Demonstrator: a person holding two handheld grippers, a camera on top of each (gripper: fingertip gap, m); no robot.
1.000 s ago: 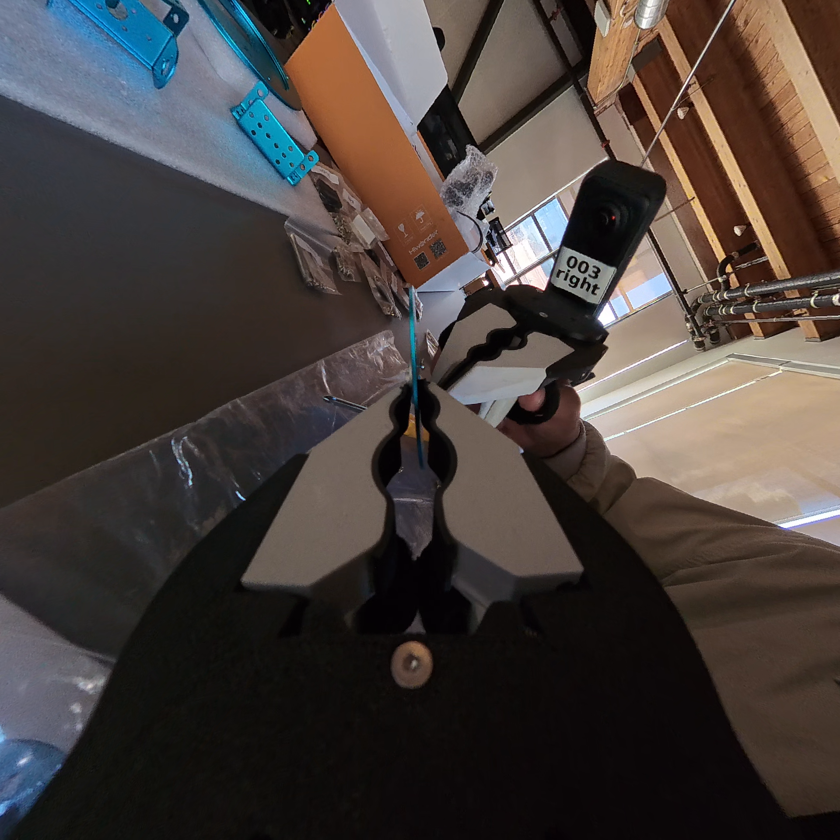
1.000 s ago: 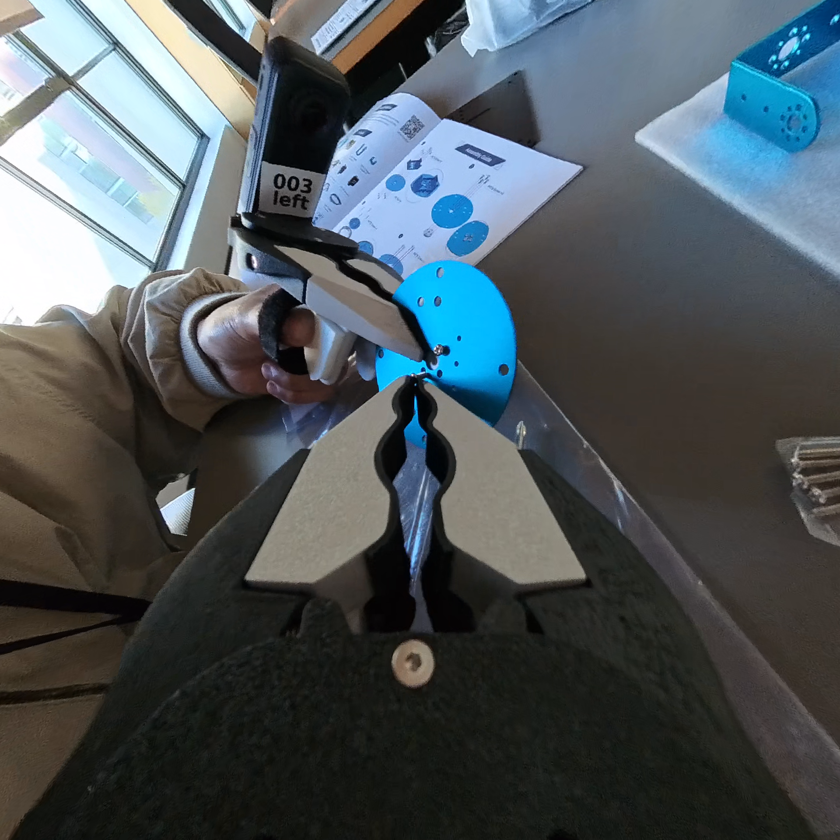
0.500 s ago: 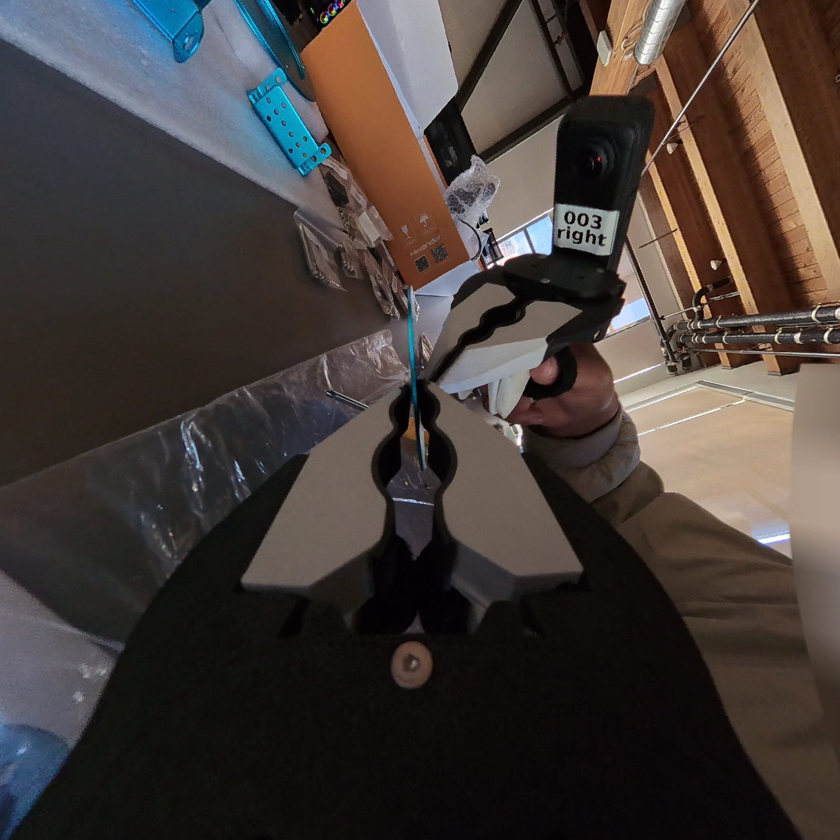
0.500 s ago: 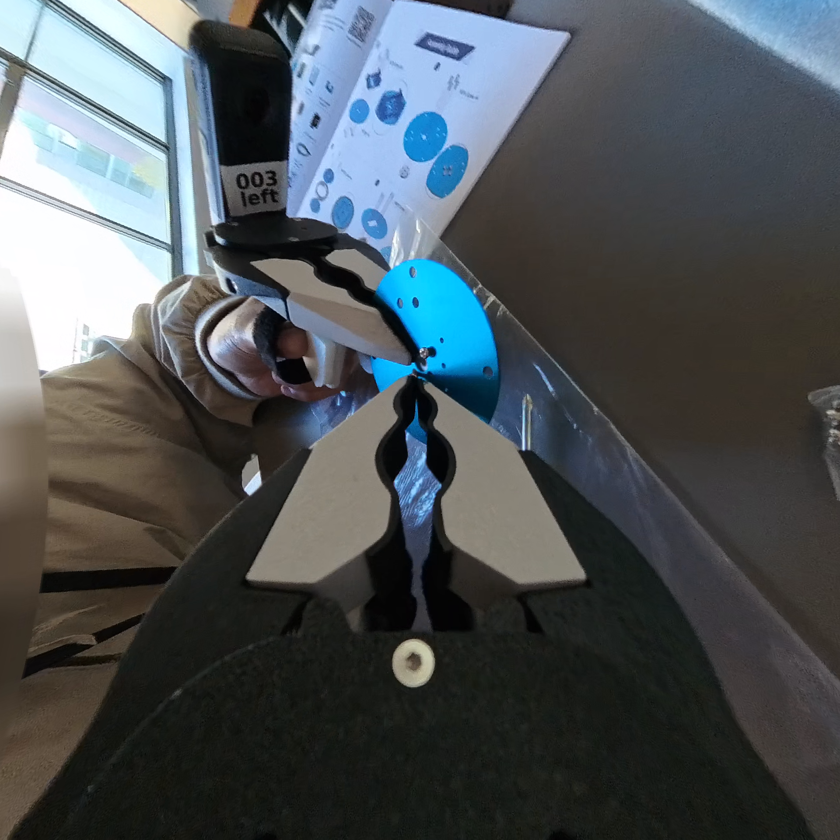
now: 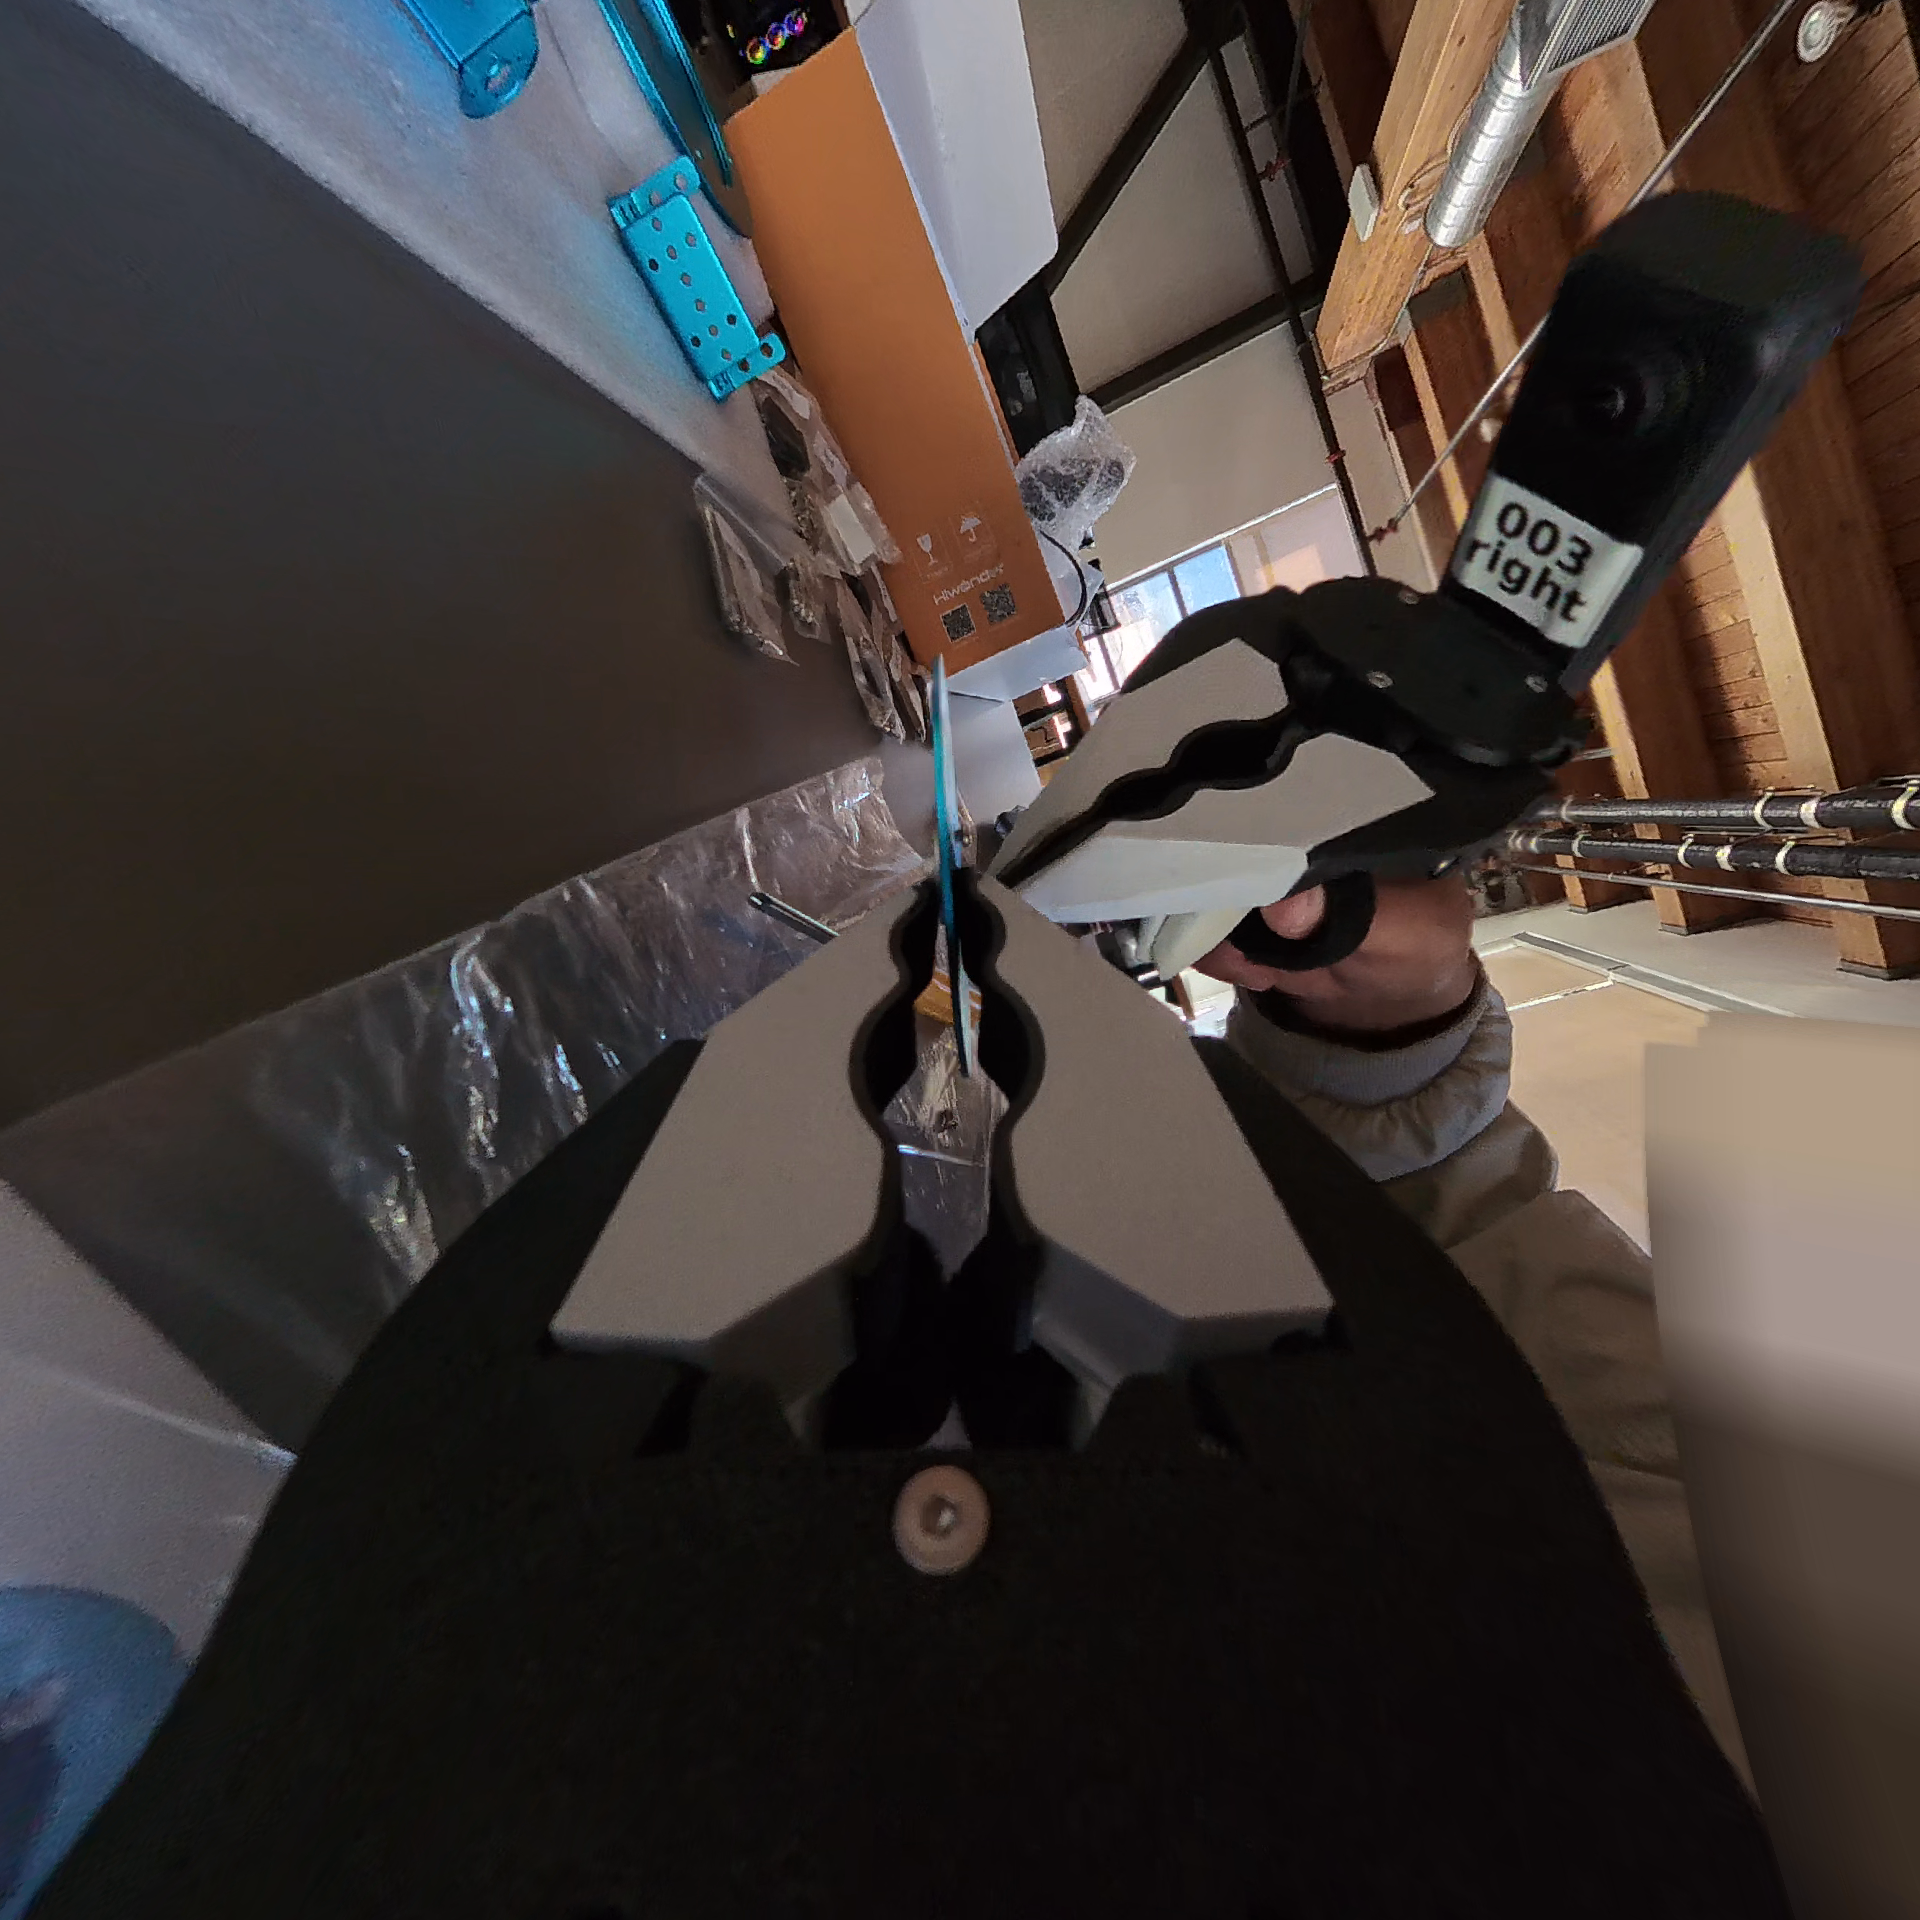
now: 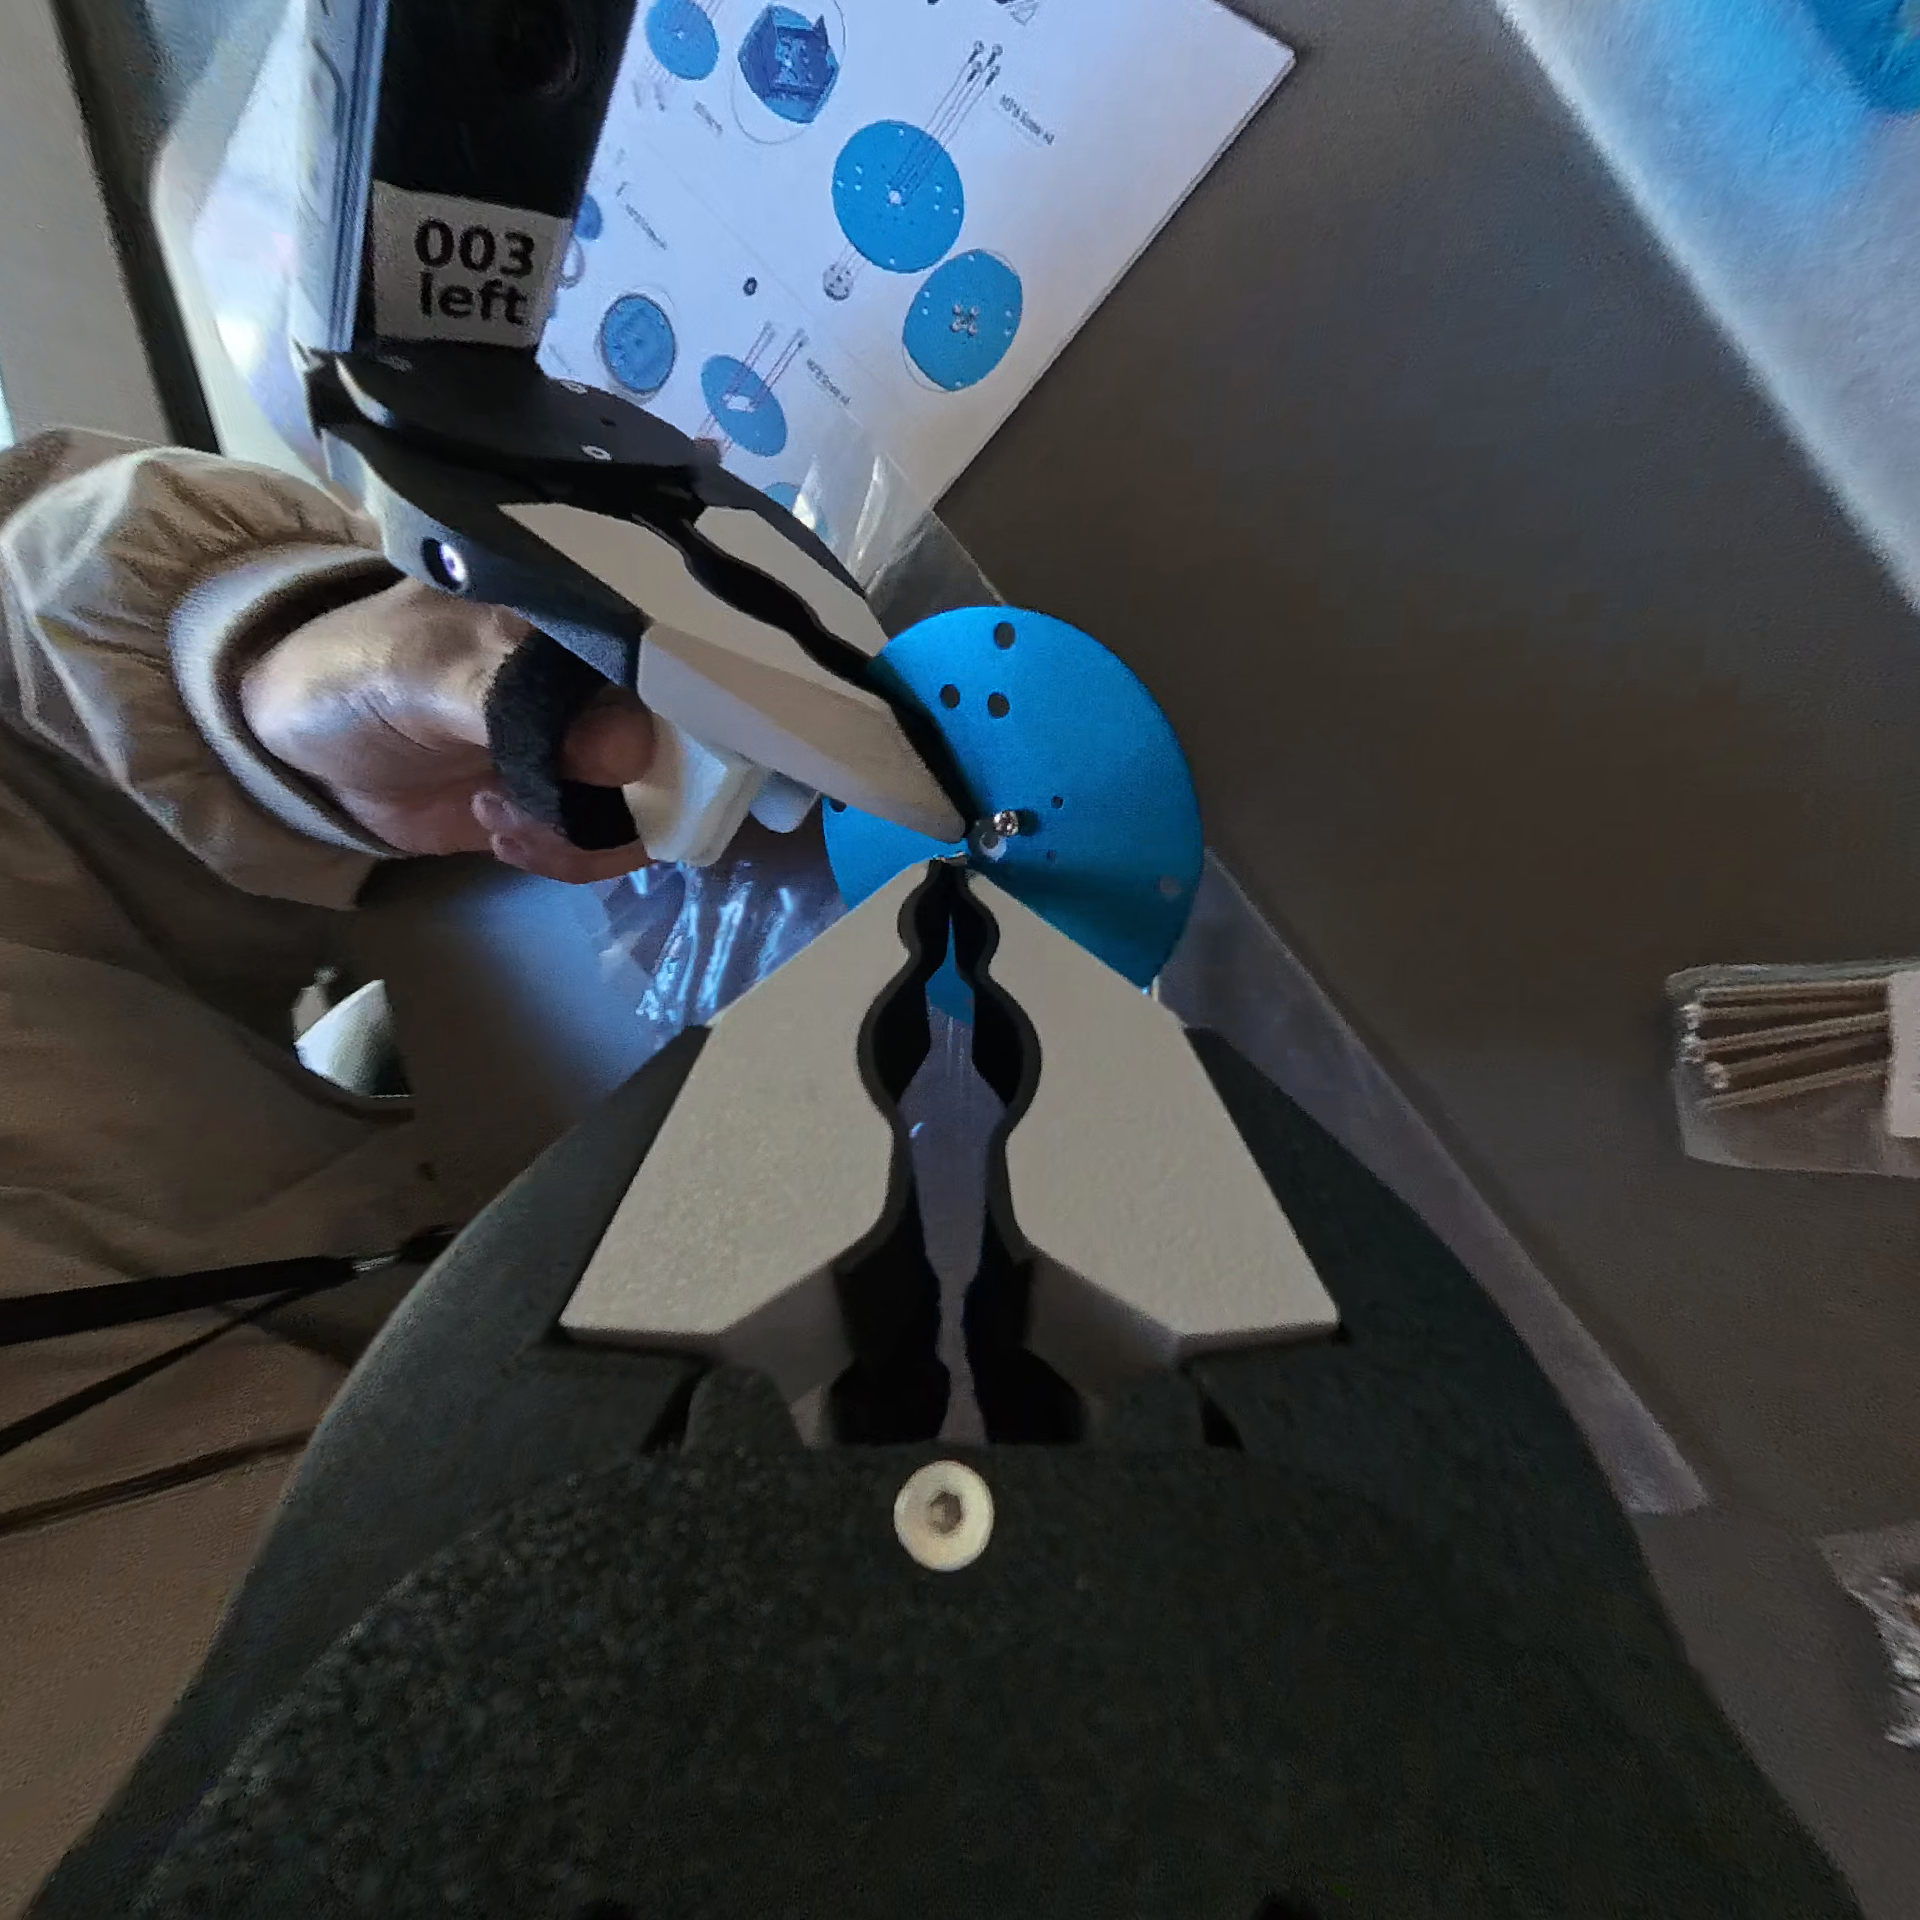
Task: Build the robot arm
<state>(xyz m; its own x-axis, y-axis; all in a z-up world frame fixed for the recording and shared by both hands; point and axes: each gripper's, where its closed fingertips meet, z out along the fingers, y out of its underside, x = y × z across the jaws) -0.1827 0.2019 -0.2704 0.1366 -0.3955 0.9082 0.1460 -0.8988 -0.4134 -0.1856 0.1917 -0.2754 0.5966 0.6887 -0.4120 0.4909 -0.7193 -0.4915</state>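
The blue disc [image 6: 1060, 748] stands on edge between your two grippers, above the clear plastic bag [image 5: 436, 1049] on the dark table [image 5: 312, 582]. Your left gripper [image 5: 951, 899] has its jaws closed to a narrow slit on the disc, which shows edge-on between the tips in the left wrist view. Your right gripper [image 6: 945, 868] is closed almost tip to tip at the disc's centre, just beside a small silver screw [image 6: 1005, 824] in the disc; whether anything is pinched between those tips is too small to make out. Beyond the disc lies an instruction sheet [image 6: 1039, 239], partly covered by the left gripper. To the disc's right a bag of long screws [image 6: 1797, 1070] is cut off by the frame edge. Blue brackets [image 5: 691, 281] lie farther off on white foam.
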